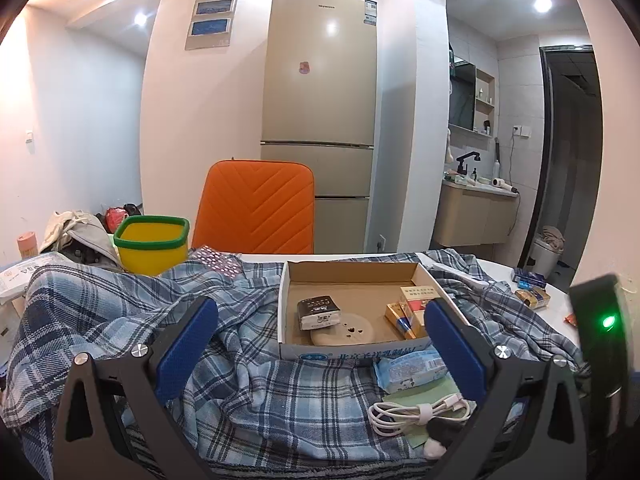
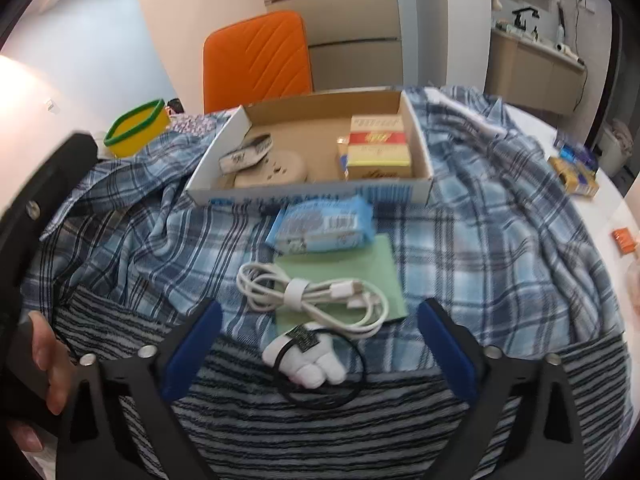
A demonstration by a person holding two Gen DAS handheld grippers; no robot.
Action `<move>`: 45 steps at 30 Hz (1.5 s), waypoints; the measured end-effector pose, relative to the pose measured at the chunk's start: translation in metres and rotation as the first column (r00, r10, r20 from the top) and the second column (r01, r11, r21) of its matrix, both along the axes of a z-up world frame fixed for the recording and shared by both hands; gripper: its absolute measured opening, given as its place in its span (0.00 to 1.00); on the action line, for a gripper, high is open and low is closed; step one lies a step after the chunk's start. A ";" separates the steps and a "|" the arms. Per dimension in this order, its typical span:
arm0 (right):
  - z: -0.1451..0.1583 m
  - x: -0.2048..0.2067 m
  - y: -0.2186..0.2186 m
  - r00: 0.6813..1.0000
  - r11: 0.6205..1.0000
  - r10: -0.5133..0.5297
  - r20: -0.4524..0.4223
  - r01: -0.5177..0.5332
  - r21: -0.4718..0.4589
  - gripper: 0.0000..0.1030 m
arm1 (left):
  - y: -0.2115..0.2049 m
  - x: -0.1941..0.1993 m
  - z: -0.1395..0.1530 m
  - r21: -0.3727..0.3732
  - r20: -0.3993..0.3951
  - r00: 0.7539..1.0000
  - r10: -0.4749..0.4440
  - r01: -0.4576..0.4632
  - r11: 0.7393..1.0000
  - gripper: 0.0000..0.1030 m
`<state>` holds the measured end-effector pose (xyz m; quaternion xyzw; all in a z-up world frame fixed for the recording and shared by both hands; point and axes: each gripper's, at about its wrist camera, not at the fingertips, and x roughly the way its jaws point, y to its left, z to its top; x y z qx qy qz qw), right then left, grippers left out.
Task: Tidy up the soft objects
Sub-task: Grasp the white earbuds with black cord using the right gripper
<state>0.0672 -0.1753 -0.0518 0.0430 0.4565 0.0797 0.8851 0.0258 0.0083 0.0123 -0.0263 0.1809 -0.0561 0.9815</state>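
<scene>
Scene: a counter (image 2: 624, 208) draped with a blue plaid cloth (image 2: 500, 220) and, nearer, a grey striped cloth (image 2: 320, 420); a shallow cardboard box (image 2: 312, 194) sits on the plaid.
Nearest soft thing: a small white plush toy (image 2: 316, 368) with a black label and a thin black loop, lying where the plaid meets the stripes, just in front of the right gripper.
Beside it: a coiled white cable (image 2: 320, 296) on a green sheet (image 2: 344, 276); beyond, a blue tissue pack (image 2: 320, 226) against the box front.
Right gripper (image 2: 320, 344): released, jaws spread wide with nothing pressed between them, tilted down over the plush.
Left gripper (image 1: 320, 336): released, jaws wide and empty, aimed roughly level toward the box.
Handling, plush: judged very light, squashy and not fragile; it should compress under the pads without slipping.
Where to grasp: across the plump white body, clear of the loop and the cable end touching it.
Handling, tissue pack: light, yielding, with a slick wrapper; best pinched across its narrow width.
Handling, cloths: limp and draping; they would bunch and trail, dragging whatever lies on them.
Risk: snagging the loop or cable with the plush.
</scene>
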 end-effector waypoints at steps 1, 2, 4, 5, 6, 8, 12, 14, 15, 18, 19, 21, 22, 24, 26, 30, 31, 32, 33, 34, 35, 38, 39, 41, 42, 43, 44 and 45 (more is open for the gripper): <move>-0.003 0.000 0.002 1.000 1.000 0.003 -0.013 -0.003 -0.003 0.87 | 0.001 0.001 0.000 -0.010 -0.011 1.000 -0.005 0.005 1.000 1.00; -0.006 0.002 0.005 1.000 1.000 0.010 -0.029 -0.010 -0.004 0.85 | 0.002 0.002 -0.001 -0.022 -0.022 1.000 -0.008 0.008 1.000 1.00; -0.012 0.004 0.008 0.998 0.999 0.032 -0.057 -0.031 0.012 0.81 | 0.002 0.004 -0.002 -0.028 -0.031 0.999 -0.015 0.014 1.000 1.00; -0.013 0.005 0.009 0.997 0.999 0.042 -0.066 -0.041 0.019 0.80 | 0.002 0.003 -0.002 -0.026 -0.028 1.000 -0.011 0.011 1.000 1.00; -0.016 0.005 0.009 0.996 0.998 0.052 -0.079 -0.050 0.026 0.80 | 0.003 0.002 -0.001 -0.027 -0.024 1.000 -0.010 0.009 1.000 1.00; -0.021 0.006 0.009 0.995 0.999 0.051 -0.088 -0.049 0.022 0.75 | 0.003 0.002 -0.001 -0.030 -0.022 1.000 -0.017 0.017 0.999 1.00; -0.027 0.009 0.009 0.993 0.999 0.055 -0.108 -0.054 0.009 0.64 | -0.001 0.002 -0.003 -0.009 -0.025 1.000 -0.017 0.017 1.000 1.00; -0.027 0.008 0.009 0.992 0.998 0.058 -0.111 -0.059 -0.003 0.55 | -0.003 0.002 -0.004 0.002 -0.017 1.000 -0.013 0.013 1.000 1.00; -0.027 0.007 0.009 0.992 0.998 0.059 -0.114 -0.060 -0.004 0.54 | -0.003 0.001 -0.004 0.005 -0.012 1.000 -0.013 0.013 1.000 1.00; -0.028 0.004 0.009 0.989 0.997 0.076 -0.124 -0.076 0.003 0.53 | -0.004 0.000 -0.003 0.015 -0.005 1.000 -0.012 0.012 1.000 1.00; -0.029 0.003 0.010 0.988 0.997 0.081 -0.128 -0.082 -0.002 0.53 | -0.005 0.001 -0.004 0.015 -0.007 1.000 -0.014 0.014 1.000 1.00; -0.031 0.001 0.011 0.987 0.996 0.087 -0.134 -0.090 -0.014 0.53 | -0.006 0.001 -0.004 0.019 -0.010 1.000 -0.017 0.017 1.000 1.00; -0.032 0.002 0.011 0.987 0.996 0.087 -0.137 -0.089 -0.014 0.53 | -0.007 0.001 -0.005 0.026 -0.011 1.000 -0.016 0.017 1.000 1.00; -0.034 0.003 0.011 0.986 0.996 0.088 -0.143 -0.090 -0.008 0.42 | -0.008 0.001 -0.006 0.036 -0.009 1.000 -0.015 0.015 0.999 1.00; -0.031 0.002 0.012 0.987 0.996 0.091 -0.133 -0.093 -0.013 0.36 | -0.009 0.001 -0.006 0.041 -0.010 1.000 -0.017 0.017 0.999 1.00; -0.019 -0.006 0.010 0.990 0.993 0.108 -0.087 -0.111 -0.027 0.34 | -0.009 0.002 -0.007 0.045 -0.013 1.000 -0.022 0.023 0.999 1.00; -0.015 -0.008 0.007 0.992 0.994 0.107 -0.071 -0.109 -0.023 0.34 | -0.010 0.003 -0.008 0.046 -0.015 1.000 -0.024 0.025 0.999 1.00; -0.007 -0.011 0.001 0.994 0.995 0.101 -0.042 -0.102 -0.017 0.34 | -0.010 0.003 -0.008 0.048 -0.018 0.999 -0.027 0.028 0.998 1.00; -0.001 -0.013 -0.004 0.995 0.995 0.094 -0.018 -0.094 -0.015 0.34 | -0.011 0.004 -0.009 0.052 -0.021 0.999 -0.030 0.031 0.998 1.00; 0.007 -0.015 -0.011 0.997 0.997 0.080 0.019 -0.079 -0.015 0.34 | -0.012 0.004 -0.010 0.057 -0.025 0.999 -0.032 0.034 0.998 1.00; 0.015 -0.017 -0.016 0.996 0.998 0.066 0.059 -0.065 -0.017 0.34 | -0.014 0.005 -0.012 0.064 -0.030 0.999 -0.035 0.037 0.997 1.00; 0.034 -0.020 -0.033 0.982 0.998 0.027 0.185 -0.018 -0.054 0.34 | -0.020 0.008 -0.017 0.090 -0.057 0.997 -0.058 0.063 0.994 1.00; 0.037 -0.019 -0.036 0.976 0.998 0.019 0.216 -0.005 -0.066 0.34 | -0.022 0.009 -0.019 0.101 -0.068 0.995 -0.070 0.077 0.992 1.00; 0.043 -0.018 -0.045 0.960 0.996 0.006 0.280 0.019 -0.086 0.34 | -0.031 0.014 -0.025 0.150 -0.112 0.987 -0.118 0.134 0.979 1.00; 0.043 -0.017 -0.048 0.956 0.996 0.004 0.295 0.022 -0.088 0.34 | -0.038 0.018 -0.029 0.190 -0.155 0.978 -0.140 0.168 0.967 1.00; 0.043 -0.015 -0.051 0.953 0.996 0.002 0.303 0.025 -0.085 0.34 | -0.046 0.022 -0.035 0.241 -0.203 0.965 -0.167 0.214 0.947 0.99; 0.040 -0.013 -0.055 0.953 0.998 -0.002 0.304 0.023 -0.065 0.34 | -0.055 0.023 -0.041 0.294 -0.231 0.951 -0.206 0.270 0.917 0.98; 0.038 -0.012 -0.058 0.954 0.999 -0.002 0.300 0.017 -0.047 0.34 | -0.060 0.023 -0.045 0.334 -0.246 0.944 -0.219 0.294 0.896 0.94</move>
